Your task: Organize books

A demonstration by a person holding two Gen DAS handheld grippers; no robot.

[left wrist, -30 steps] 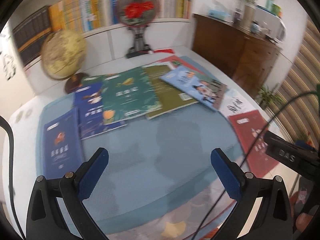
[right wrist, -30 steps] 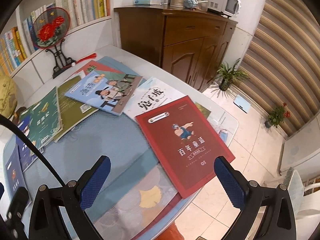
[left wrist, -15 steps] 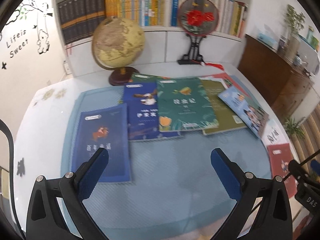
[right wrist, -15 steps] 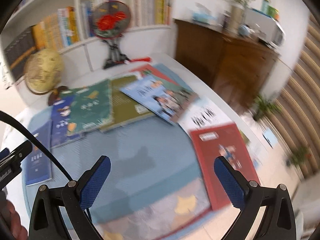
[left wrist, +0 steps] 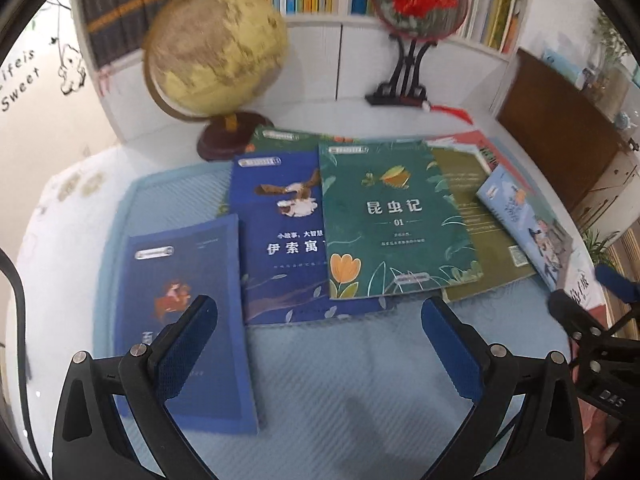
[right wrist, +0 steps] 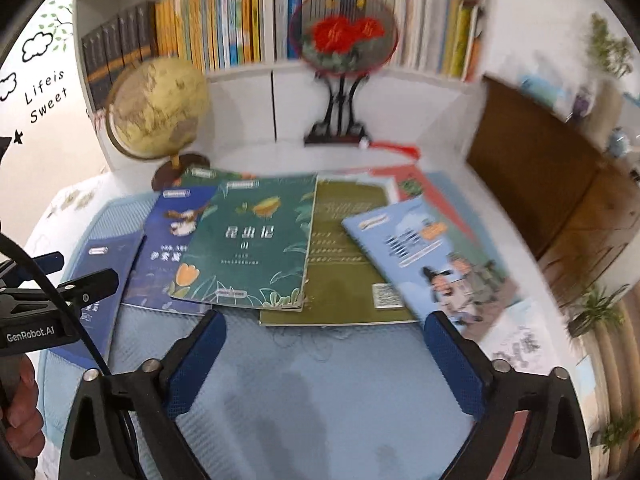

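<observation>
Several books lie spread on a light blue mat (left wrist: 360, 380). From the left: a dark blue book (left wrist: 188, 280), a blue book with a bird (left wrist: 280, 232), a green book (left wrist: 396, 216) on top of it, an olive book (left wrist: 472, 216) and a light blue illustrated book (left wrist: 524, 220). In the right wrist view the green book (right wrist: 256, 244), olive book (right wrist: 344, 272) and light blue book (right wrist: 432, 256) lie just ahead. My left gripper (left wrist: 320, 336) is open and empty over the mat, its left finger above the dark blue book. My right gripper (right wrist: 324, 348) is open and empty.
A globe (left wrist: 216, 56) and a round red-flower fan on a stand (left wrist: 416, 4) stand behind the books. A bookshelf (right wrist: 224, 28) full of books runs along the back wall. A brown cabinet (right wrist: 560, 184) is at the right. A white book (right wrist: 520, 340) lies at the table's right edge.
Both grippers have swung left and lowered toward the books. The red book has left the right wrist view. Both stay open and empty.
</observation>
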